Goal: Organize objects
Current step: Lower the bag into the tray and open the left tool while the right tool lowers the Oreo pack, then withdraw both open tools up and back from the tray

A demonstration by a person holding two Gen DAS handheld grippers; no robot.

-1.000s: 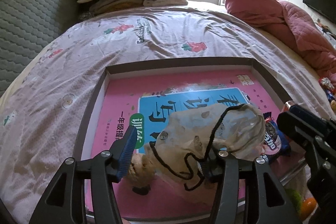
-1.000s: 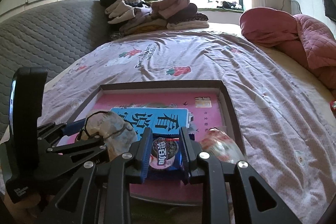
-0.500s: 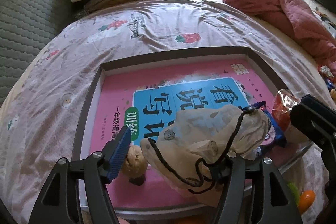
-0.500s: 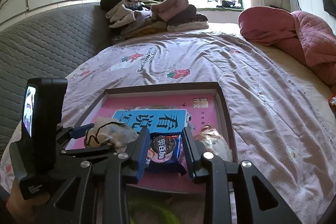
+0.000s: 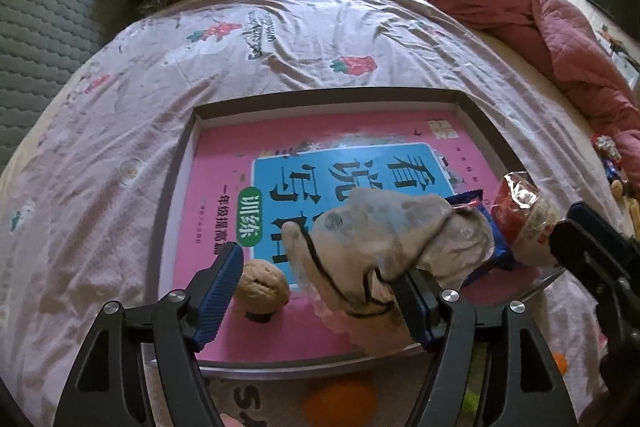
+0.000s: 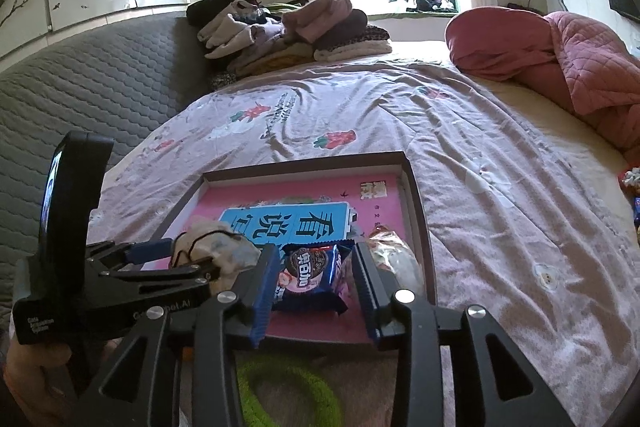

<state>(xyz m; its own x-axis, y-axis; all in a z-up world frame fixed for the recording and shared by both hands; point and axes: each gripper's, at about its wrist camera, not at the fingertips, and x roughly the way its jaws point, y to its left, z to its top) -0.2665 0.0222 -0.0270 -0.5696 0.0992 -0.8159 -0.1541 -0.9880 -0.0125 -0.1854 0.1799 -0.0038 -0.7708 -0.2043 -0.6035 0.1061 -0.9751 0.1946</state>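
Both grippers are opening over the tray [image 5: 176, 187]: left gripper [image 5: 320, 291] is releasing the cloth pouch [image 5: 384, 239], right gripper [image 6: 316, 279] is letting go of the blue cookie packet [image 6: 310, 277]. Only the left view is showing a walnut [image 5: 262, 287] at seven o'clock. A pink workbook [image 5: 224, 179] with Chinese writing is lining the tray; a clear-wrapped snack [image 5: 524, 215] is lying at three o'clock.
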